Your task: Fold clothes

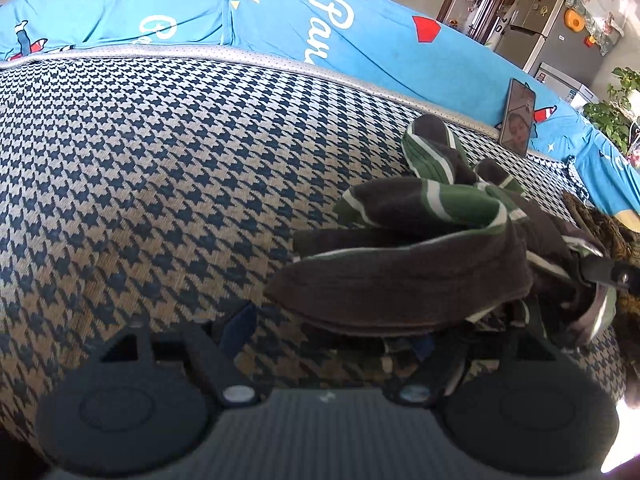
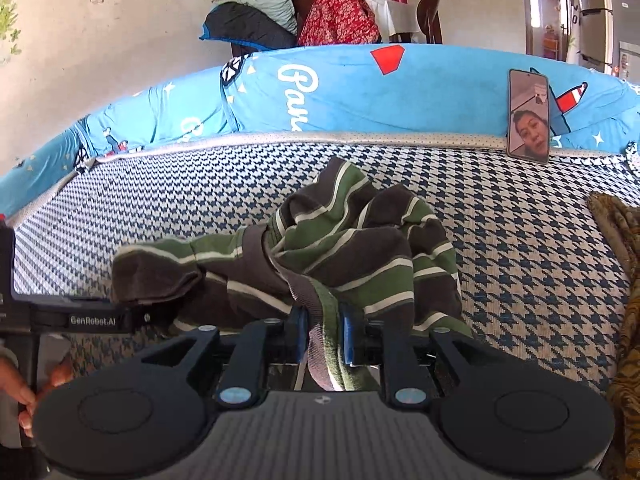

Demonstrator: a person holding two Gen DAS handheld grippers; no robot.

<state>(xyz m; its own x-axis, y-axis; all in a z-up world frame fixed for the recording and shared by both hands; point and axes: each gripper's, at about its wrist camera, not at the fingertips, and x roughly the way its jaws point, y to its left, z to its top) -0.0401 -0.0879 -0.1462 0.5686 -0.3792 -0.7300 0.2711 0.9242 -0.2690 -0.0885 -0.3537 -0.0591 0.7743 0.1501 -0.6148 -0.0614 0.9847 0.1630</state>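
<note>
Right wrist view. Item: striped garment (image 2: 340,248), brown and green with thin pale stripes, lying bunched on a houndstooth seat cover (image 2: 520,248). It is in a loose heap, not flat and not folded.

Right gripper (image 2: 325,340): jaws drawn in close on a ribbed edge of the garment, blue pads pressing the cloth from both sides. The held strip hangs down between the fingers towards the camera.

Left gripper (image 1: 332,340): jaws stand wide. One blue pad shows at the left; the other side is hidden under a brown fold of the garment (image 1: 400,280) that lies across it. No cloth is visibly pinched, though part of the mouth is covered.

Surroundings: blue printed backrest cover (image 2: 360,92); phone (image 2: 528,116) propped against it, well apart from the garment; patterned brown cloth (image 2: 628,280) at the right edge of the seat; person's hand (image 2: 24,396) on the left tool's handle.

Handling note (judgement): the garment needs spreading before any crease will hold. The right grip looks narrow, so lift gently to avoid the hem slipping out. The left tool does best by finding a matching edge or corner, not the middle of the bunch, and closing on a single layer. Draw the two holds apart over the bare part of the seat, clear of the phone.
</note>
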